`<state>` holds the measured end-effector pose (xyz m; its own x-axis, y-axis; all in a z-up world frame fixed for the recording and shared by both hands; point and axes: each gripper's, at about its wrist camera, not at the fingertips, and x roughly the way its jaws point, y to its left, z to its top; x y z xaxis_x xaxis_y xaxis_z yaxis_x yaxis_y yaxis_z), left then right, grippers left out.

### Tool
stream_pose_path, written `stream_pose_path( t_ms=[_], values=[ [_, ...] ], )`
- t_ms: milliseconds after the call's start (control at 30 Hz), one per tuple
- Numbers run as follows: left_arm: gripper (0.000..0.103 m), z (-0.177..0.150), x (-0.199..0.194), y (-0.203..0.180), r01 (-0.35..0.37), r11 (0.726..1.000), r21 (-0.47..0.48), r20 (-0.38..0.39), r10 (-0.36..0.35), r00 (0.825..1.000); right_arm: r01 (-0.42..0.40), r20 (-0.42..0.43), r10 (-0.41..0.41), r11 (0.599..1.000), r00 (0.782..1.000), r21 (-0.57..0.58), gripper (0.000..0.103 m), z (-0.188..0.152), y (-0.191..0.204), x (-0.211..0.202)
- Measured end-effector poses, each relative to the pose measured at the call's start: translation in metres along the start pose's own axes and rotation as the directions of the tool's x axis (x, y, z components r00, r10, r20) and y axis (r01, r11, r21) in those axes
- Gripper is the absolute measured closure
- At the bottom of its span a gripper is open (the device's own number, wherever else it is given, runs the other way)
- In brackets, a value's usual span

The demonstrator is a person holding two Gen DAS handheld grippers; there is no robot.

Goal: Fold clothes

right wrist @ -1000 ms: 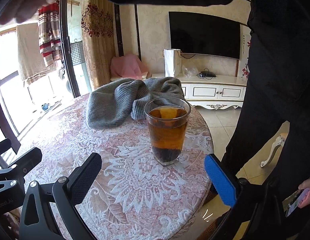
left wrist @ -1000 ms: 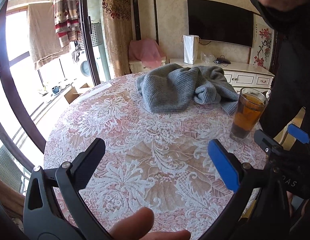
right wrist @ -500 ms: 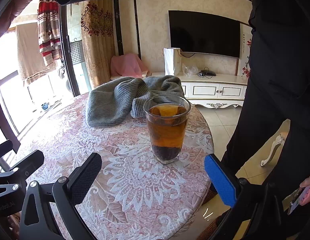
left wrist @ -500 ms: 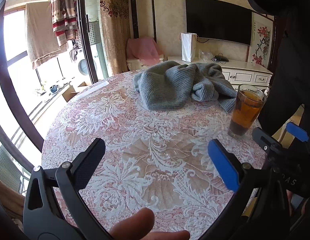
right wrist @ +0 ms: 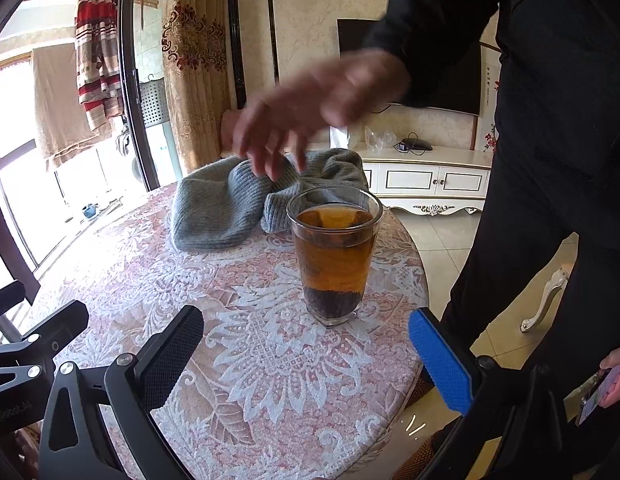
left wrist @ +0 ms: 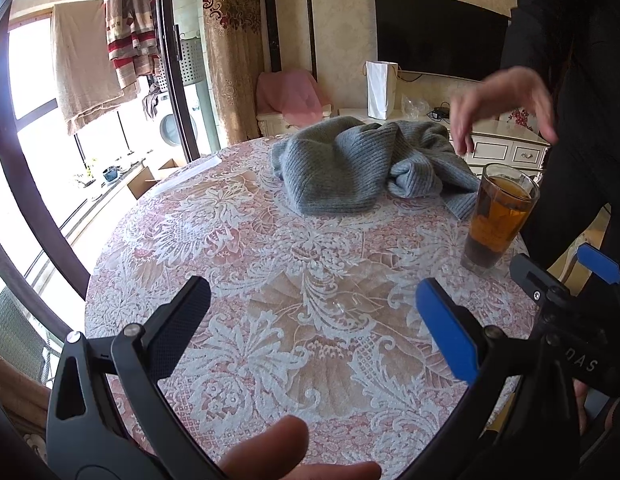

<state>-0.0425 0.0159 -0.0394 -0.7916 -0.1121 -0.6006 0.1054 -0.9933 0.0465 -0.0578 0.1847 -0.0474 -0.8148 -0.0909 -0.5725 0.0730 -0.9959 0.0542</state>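
Note:
A crumpled grey knit sweater [left wrist: 349, 164] lies at the far side of the round table; it also shows in the right wrist view [right wrist: 230, 204]. My left gripper [left wrist: 310, 316] is open and empty, low over the near part of the table, well short of the sweater. My right gripper [right wrist: 306, 344] is open and empty, near the table's right edge, just in front of a glass. Another person's bare hand [right wrist: 310, 108] hovers, blurred, above the sweater and the glass.
A tall glass of tea [right wrist: 333, 256] stands near the table's right edge, also in the left wrist view [left wrist: 497, 216]. The table has a pink and white lace cloth [left wrist: 294, 280]. A person in black [right wrist: 549, 160] stands at the right, beside the table.
The other person's hand has come down from the top of the views to just above the sweater and glass. Both grippers have stayed nearly still.

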Motion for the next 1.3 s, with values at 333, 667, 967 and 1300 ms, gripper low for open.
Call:
stream_pose_path(
  t_ms=[333,667,967,1300],
  values=[
    [0.000,-0.002,0.001,-0.002,0.055,0.998,0.015,-0.016,-0.055,0.998,0.008,0.003,-0.008,1.000,1.000,-0.002,0.000,-0.001,0.000,0.000],
    [0.000,-0.004,0.003,0.002,0.063,0.998,0.001,-0.025,-0.063,0.998,0.006,0.007,-0.006,1.000,1.000,-0.014,0.000,0.000,0.004,0.000],
    [0.000,-0.011,0.005,0.017,0.141,0.990,-0.019,0.009,-0.140,0.990,0.028,0.019,-0.027,0.999,0.999,-0.020,0.000,-0.002,0.003,-0.002],
    [0.000,-0.016,0.007,0.033,0.221,0.975,-0.035,0.046,-0.219,0.975,0.003,0.002,-0.003,0.999,1.000,0.032,0.000,-0.003,-0.005,0.002]
  ],
)
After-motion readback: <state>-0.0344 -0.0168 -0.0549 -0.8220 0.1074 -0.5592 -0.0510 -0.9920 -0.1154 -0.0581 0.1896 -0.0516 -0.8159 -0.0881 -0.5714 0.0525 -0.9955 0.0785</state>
